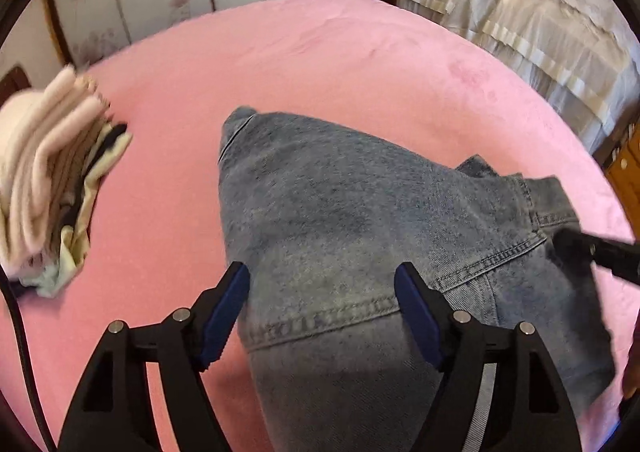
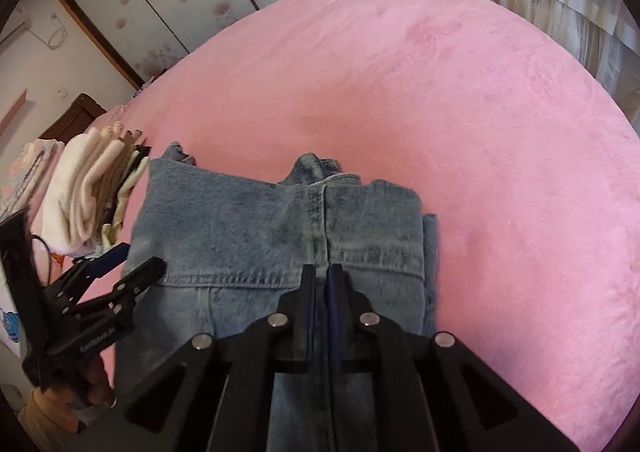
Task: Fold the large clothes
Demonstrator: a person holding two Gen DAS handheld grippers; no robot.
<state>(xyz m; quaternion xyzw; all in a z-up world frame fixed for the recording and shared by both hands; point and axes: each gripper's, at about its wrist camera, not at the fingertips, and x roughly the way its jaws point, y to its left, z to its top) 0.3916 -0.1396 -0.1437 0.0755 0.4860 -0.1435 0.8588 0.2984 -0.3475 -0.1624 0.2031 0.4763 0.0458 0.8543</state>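
Denim jeans (image 2: 280, 228) (legs cut off below) pinched by right gripper (image 2: 323, 272); left gripper (image 1: 322, 284) gapes empty.

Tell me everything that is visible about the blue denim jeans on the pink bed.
The faded blue denim jeans look like sturdy, washed cotton with stitched seams and a hem band. They lie folded over in layers on the pink plush bed cover, beside a stack of folded pale clothes. The right gripper is shut on the jeans at a seam. The left gripper is open above their left edge, not gripping.
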